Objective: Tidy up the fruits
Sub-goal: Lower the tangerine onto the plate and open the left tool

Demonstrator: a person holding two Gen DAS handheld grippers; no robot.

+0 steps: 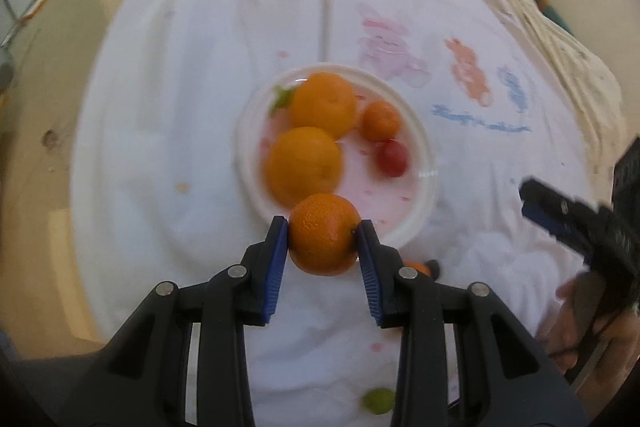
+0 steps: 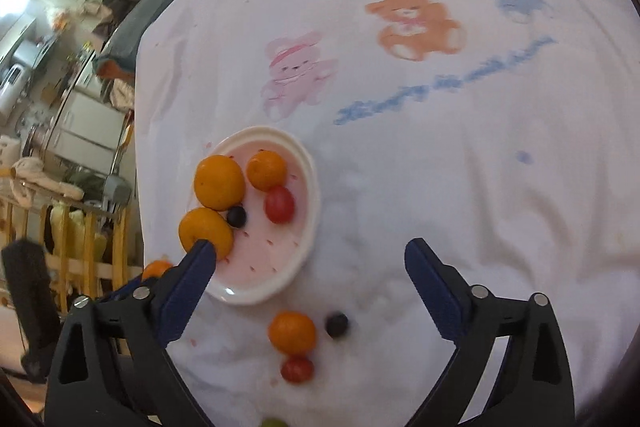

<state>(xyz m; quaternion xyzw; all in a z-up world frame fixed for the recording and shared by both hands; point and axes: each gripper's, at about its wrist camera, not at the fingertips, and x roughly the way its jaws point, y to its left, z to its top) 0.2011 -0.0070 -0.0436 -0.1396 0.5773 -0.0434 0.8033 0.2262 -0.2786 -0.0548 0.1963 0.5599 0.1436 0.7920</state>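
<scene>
A small orange (image 1: 323, 233) is clamped between the blue fingers (image 1: 276, 259) of the left gripper (image 1: 322, 241) at the lower middle of the left wrist view, held over the near rim of the white plate (image 1: 416, 223). The plate already carries two larger oranges (image 1: 323, 105), a smaller one (image 1: 381, 120) and a red tomato (image 1: 393, 157). The fruit would best be lowered onto the bare pink patch at the plate's lower right before the fingers are parted, so that nothing is knocked.

The right gripper (image 2: 310, 251) stands wide open with nothing between its fingers. Below the plate in its view an orange (image 2: 292, 332), a dark berry (image 2: 337, 325) and a tomato (image 2: 297, 369) remain on the white cloth (image 2: 440, 187).

A green fruit (image 1: 378, 401) is blurred (a grape or lime, it cannot be told). Whether the held orange touches the plate is hidden.
</scene>
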